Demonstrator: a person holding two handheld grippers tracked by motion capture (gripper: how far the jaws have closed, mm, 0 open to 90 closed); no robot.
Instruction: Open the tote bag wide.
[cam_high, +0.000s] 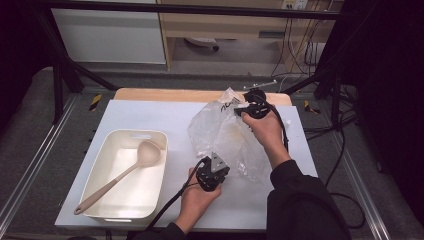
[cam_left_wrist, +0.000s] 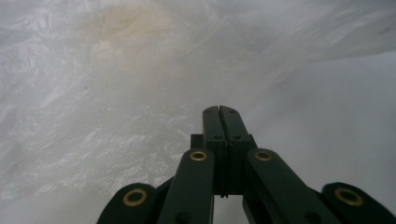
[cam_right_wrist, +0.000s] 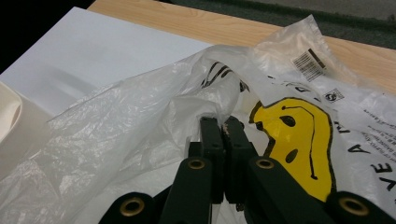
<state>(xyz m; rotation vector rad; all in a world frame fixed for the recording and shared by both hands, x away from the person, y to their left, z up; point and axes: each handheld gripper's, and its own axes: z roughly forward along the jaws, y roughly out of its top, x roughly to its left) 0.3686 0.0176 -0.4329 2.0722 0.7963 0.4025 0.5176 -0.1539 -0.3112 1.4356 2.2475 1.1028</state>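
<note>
Right of the white tub (cam_high: 156, 145), the right gripper (cam_high: 243, 111) pinches the plastic bag (cam_high: 222, 132) at its far end; the left gripper (cam_high: 218, 171), jaws closed, meets its near edge. Ladle (cam_high: 120, 175) handle points near-left.

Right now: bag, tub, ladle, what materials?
Bag: thin clear plastic film, glossy, crinkled, printed with a yellow face. Tub: looks like cream moulded plastic, smooth matte, rounded corners. Ladle: beige, one-piece, matte; probably silicone or plastic, cannot tell which.
</note>
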